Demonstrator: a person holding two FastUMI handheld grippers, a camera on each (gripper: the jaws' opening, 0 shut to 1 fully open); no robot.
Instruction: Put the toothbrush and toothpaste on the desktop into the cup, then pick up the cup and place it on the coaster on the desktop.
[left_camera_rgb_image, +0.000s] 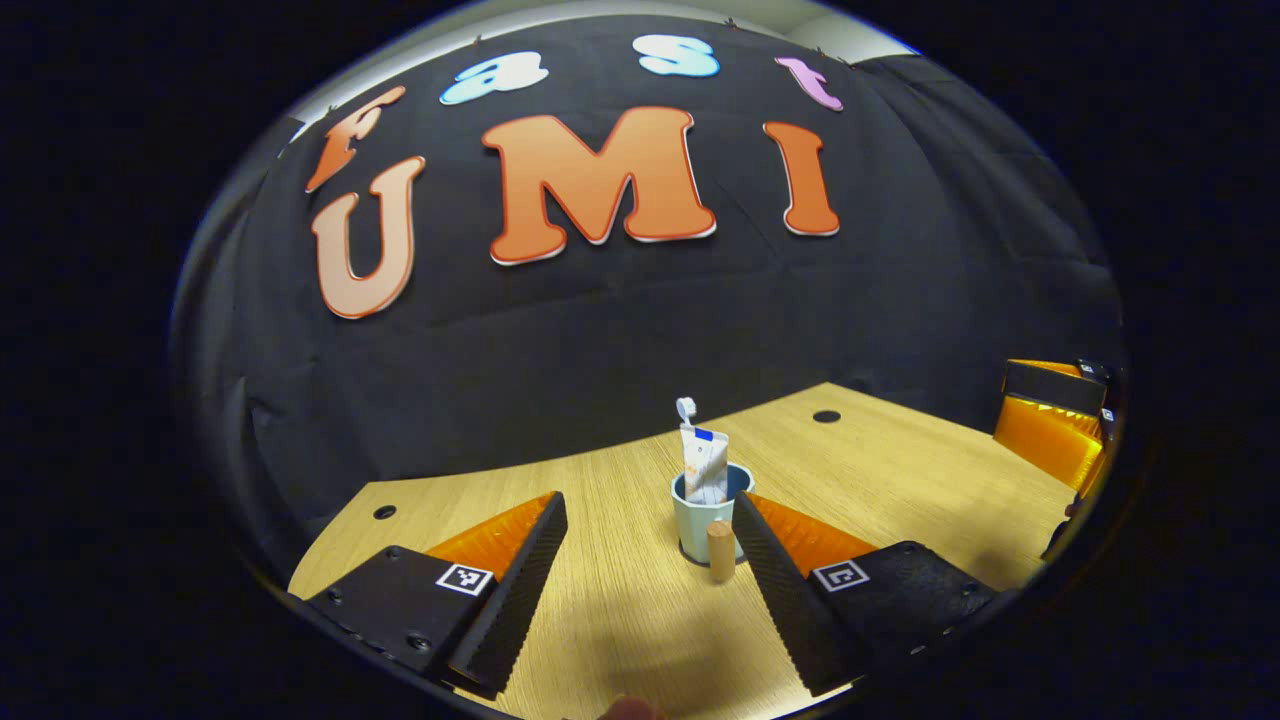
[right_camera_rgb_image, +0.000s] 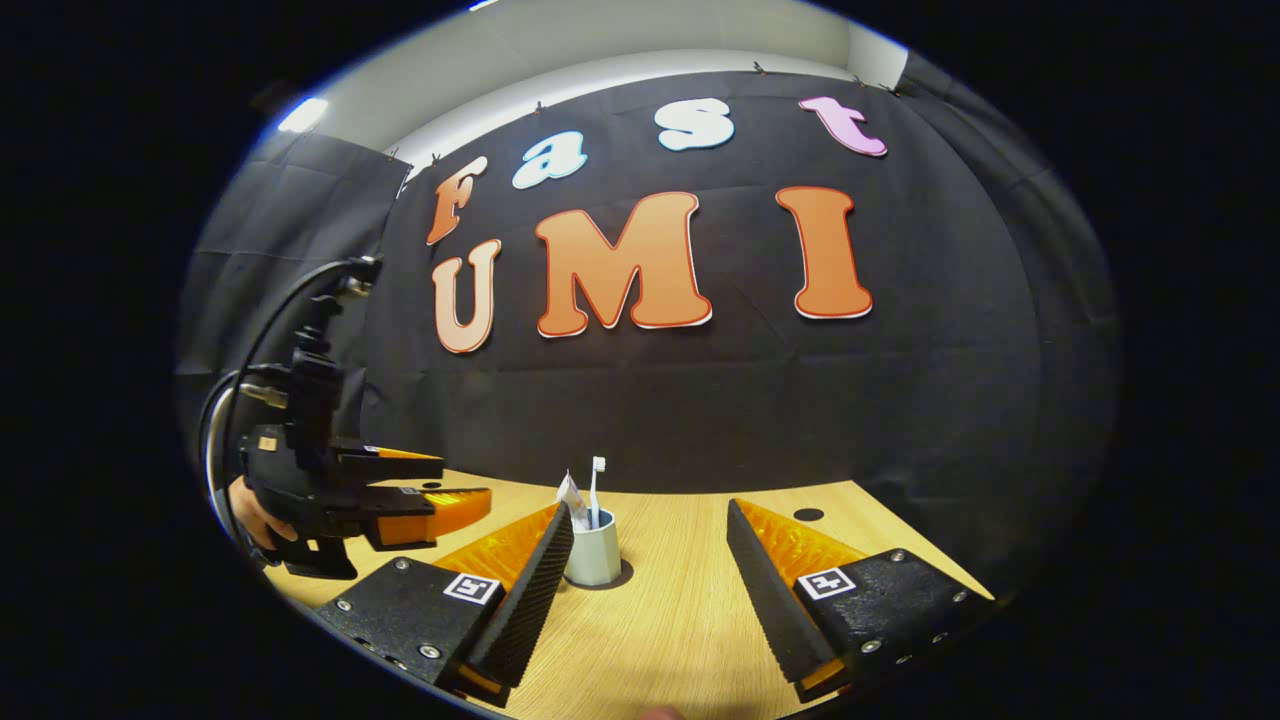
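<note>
Left gripper (left_camera_rgb_image: 650, 545): jaws spread wide, nothing between the fingers, held low over the desk (left_camera_rgb_image: 900, 480).

Right gripper (right_camera_rgb_image: 650, 560): jaws likewise spread, empty. It also shows at the far right edge of the left gripper view as an orange-and-black body.

Cup (left_camera_rgb_image: 708, 520): pale blue-green, upright on the desk, just ahead of the left gripper and near its right finger. Wooden handle on the side facing the camera.

Toothpaste (left_camera_rgb_image: 705, 465) and toothbrush (left_camera_rgb_image: 686, 408): both stand in the cup, brush head up.

In the right gripper view the cup (right_camera_rgb_image: 593, 550) sits on a dark round coaster (right_camera_rgb_image: 622, 579), just beside that gripper's left finger.

Writing: tube print too small to read. Square black-and-white marker tags on the gripper fingers; no legible text.

A hand (right_camera_rgb_image: 250, 515) holds the left gripper at the left of the right gripper view.
</note>
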